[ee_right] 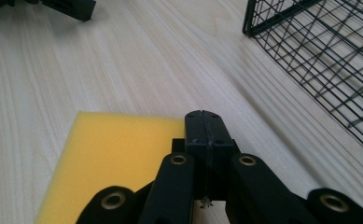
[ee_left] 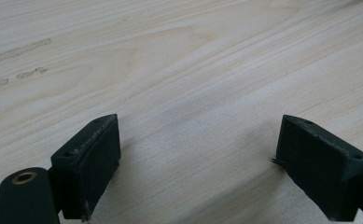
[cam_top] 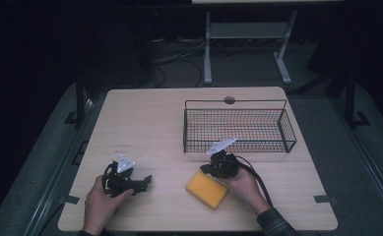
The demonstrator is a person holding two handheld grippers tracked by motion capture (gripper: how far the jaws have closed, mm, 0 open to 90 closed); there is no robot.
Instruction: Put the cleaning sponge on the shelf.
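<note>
A yellow sponge [cam_top: 207, 189] lies flat on the wooden table [cam_top: 149, 123], near its front edge and right of centre. My right gripper [cam_top: 204, 169] is just over the sponge's far edge, held in a hand. In the right gripper view its jaws [ee_right: 203, 116] are pressed together with nothing between them, and the sponge [ee_right: 109, 158] lies beneath and to their left. My left gripper [cam_top: 148, 180] rests low at the front left, pointing right. The left gripper view shows it [ee_left: 198, 154] wide open over bare wood.
A black wire basket [cam_top: 238, 102] stands on the right half of the table behind my right gripper, with nothing visible inside it; its corner [ee_right: 319, 60] is close by in the right gripper view. Beyond the table, a white stand and cables sit on the dark floor.
</note>
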